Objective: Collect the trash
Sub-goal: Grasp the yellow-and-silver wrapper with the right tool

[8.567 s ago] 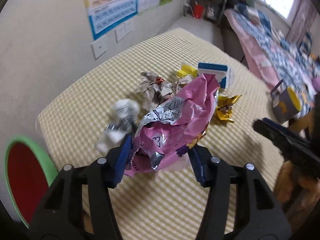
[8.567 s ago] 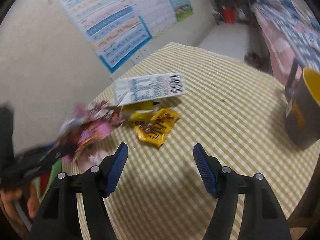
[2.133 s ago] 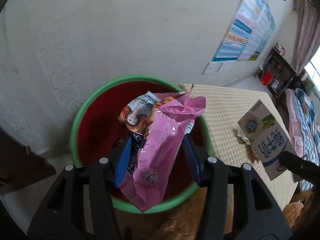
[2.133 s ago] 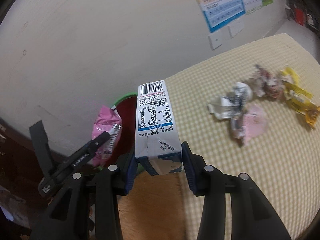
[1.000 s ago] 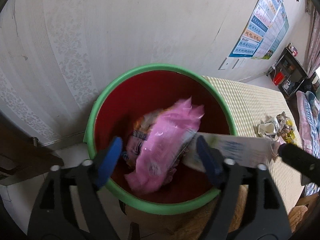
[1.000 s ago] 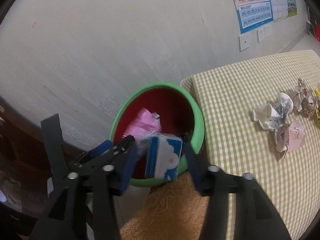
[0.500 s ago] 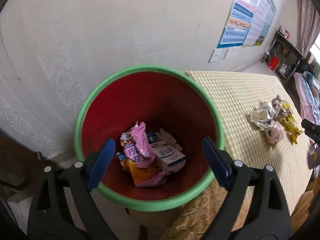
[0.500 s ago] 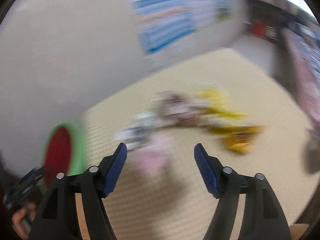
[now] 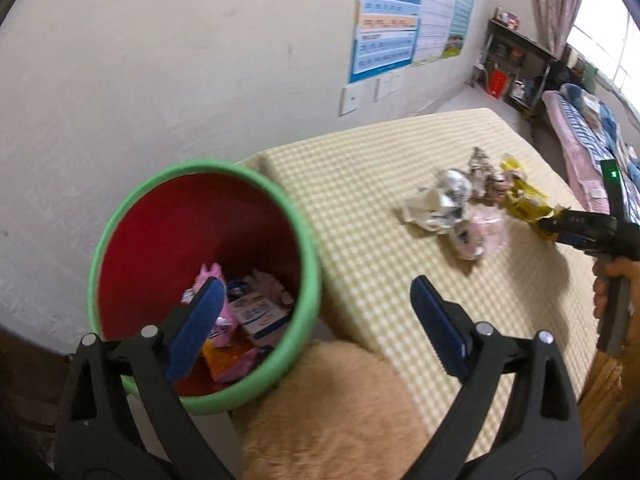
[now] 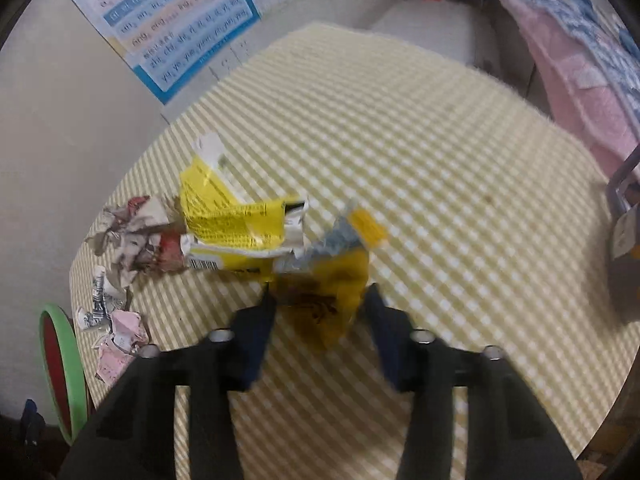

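Note:
The red bin with a green rim [image 9: 308, 248] stands beside the table and holds a pink bag [image 9: 212, 280] and a milk carton [image 9: 260, 316]. My left gripper [image 9: 316, 292] hangs over the bin's right edge. Its jaws are opening and nothing is between them. On the checked tablecloth [image 10: 440, 168] lies a yellow wrapper [image 10: 324, 292]. My right gripper [image 10: 320, 296] is closing on it, and both pads meet its edges. The left wrist view shows the right gripper [image 9: 548, 226] at the far end of the trash pile [image 9: 452, 204].
A second yellow packet [image 10: 224, 216], crumpled paper [image 10: 132, 232] and a pink wrapper [image 10: 120, 344] lie left of the right gripper. A grey and yellow mug [image 10: 624, 248] stands at the table's right edge. A tan furry cushion [image 9: 340, 412] sits below the left gripper.
The pink bag and the carton dropped into the bin. My left gripper opened wider and shifted right. My right gripper swung over to the table and narrowed around the yellow wrapper.

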`<state>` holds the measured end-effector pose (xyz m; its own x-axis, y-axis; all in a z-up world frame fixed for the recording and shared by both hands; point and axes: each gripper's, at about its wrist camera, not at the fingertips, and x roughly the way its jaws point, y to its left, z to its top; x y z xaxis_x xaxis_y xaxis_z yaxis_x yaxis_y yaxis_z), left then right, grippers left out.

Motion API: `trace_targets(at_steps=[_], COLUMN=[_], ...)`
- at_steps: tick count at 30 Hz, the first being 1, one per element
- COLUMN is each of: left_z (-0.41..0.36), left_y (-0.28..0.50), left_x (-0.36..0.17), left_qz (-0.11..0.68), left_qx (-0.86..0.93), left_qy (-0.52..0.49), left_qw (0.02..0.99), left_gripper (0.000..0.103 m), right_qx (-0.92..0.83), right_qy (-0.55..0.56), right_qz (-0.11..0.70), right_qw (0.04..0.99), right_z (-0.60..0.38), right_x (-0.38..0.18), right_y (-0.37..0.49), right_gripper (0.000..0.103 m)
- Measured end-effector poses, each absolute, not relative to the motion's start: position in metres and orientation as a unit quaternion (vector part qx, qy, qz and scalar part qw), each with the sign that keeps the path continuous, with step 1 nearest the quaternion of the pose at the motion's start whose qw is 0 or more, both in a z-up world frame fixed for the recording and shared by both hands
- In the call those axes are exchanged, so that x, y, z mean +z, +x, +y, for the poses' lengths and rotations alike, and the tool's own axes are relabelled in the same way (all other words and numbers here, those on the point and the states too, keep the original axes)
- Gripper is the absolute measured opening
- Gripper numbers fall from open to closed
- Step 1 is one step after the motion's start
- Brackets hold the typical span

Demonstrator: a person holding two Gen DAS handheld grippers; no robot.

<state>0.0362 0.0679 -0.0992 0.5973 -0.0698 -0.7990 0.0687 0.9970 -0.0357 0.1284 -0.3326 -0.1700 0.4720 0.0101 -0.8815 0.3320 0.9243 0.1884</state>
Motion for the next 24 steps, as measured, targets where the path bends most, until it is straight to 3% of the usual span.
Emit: trace_targets(at_steps=[11, 15, 21, 24], left_z=[-0.027, -0.062, -0.087, -0.094], left_y=[0.052, 0.057, 0.079, 0.091], left_x=[-0.107, -0.112, -0.125, -0.134], left_qz=[0.428, 0.396, 0.42, 0.445], left_qx=[-0.116, -0.122, -0.153, -0.153], left_qy=[0.067, 0.115, 0.129, 0.133], left_qw=[0.894, 0.903, 0.885, 0.872], left_gripper=[0.092, 0.097, 0.097, 0.089], right_qx=[-0.01, 0.011, 0.002, -0.01], right_qy=[0.208, 0.19, 0.162, 0.173], right_qz=[0.463, 0.467, 0.441, 0.438], right_qw=[0.861, 0.863, 0.883, 0.882], right_z=[-0.307, -0.277, -0.274, -0.286], right_x=[-0.14, -0.137, -0.124, -0.127], right_y=[0.028, 0.012, 0.001, 0.0], right_gripper=[0.036, 0.036, 0.036, 0.036])
